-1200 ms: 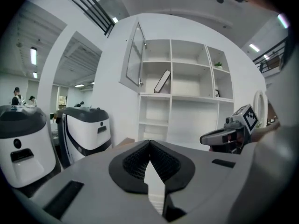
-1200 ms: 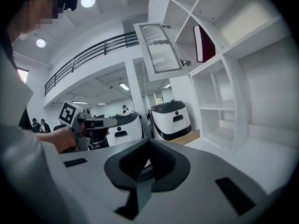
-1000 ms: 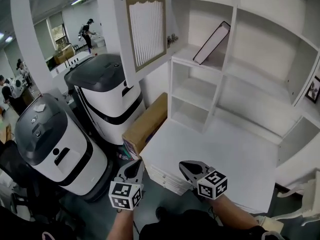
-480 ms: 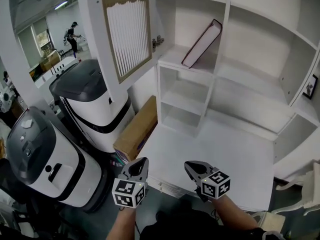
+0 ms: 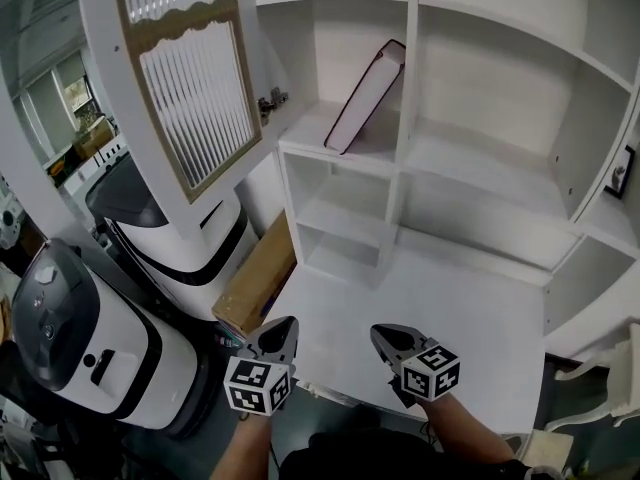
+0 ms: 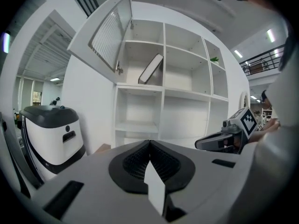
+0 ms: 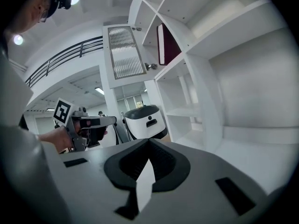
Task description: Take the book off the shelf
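A dark-covered book [image 5: 364, 96] leans tilted in the upper left compartment of the white shelf unit [image 5: 410, 158]; it also shows as the book [image 6: 151, 69] in the left gripper view and the book [image 7: 167, 44] in the right gripper view. My left gripper [image 5: 280, 329] is shut and empty, held low in front of the white counter [image 5: 430, 318]. My right gripper [image 5: 380, 333] is shut and empty beside it. Both are far below the book.
An open cabinet door with ribbed glass [image 5: 190, 78] swings out at upper left. Two white-and-grey bins [image 5: 90, 348] stand on the left, with a cardboard box [image 5: 255, 283] against the counter. A small framed picture [image 5: 628, 173] sits at far right.
The head view has swung towards the shelves, so the book and the cabinet door sit lower left in the picture. Both grippers keep their place at the bottom, still shut.
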The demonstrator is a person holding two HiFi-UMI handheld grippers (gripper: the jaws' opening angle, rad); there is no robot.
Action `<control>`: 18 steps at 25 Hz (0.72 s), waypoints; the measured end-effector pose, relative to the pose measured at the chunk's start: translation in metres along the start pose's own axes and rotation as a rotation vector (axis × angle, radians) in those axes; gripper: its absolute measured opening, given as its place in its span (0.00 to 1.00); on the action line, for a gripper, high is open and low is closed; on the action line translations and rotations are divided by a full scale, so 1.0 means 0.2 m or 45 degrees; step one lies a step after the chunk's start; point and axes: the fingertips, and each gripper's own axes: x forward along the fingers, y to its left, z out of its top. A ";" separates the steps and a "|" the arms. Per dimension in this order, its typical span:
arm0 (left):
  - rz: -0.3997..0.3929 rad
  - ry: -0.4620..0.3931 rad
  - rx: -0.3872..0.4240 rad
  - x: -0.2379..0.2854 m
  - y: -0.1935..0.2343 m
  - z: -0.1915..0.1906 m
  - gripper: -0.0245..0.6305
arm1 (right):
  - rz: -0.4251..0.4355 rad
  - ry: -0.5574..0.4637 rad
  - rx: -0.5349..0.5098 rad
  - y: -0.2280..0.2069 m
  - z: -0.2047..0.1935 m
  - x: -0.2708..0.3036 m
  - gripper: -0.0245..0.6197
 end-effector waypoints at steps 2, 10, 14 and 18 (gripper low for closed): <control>-0.002 0.009 0.015 0.06 -0.04 0.02 0.05 | 0.004 0.000 0.013 -0.06 -0.02 -0.02 0.06; 0.008 -0.035 0.097 0.25 -0.15 0.23 0.05 | 0.006 0.019 0.051 -0.27 -0.07 -0.11 0.06; -0.034 -0.064 0.126 0.34 -0.16 0.34 0.05 | -0.059 -0.017 0.060 -0.39 -0.01 -0.14 0.06; -0.076 -0.083 0.163 0.43 -0.15 0.47 0.05 | -0.107 -0.040 0.071 -0.47 0.06 -0.13 0.06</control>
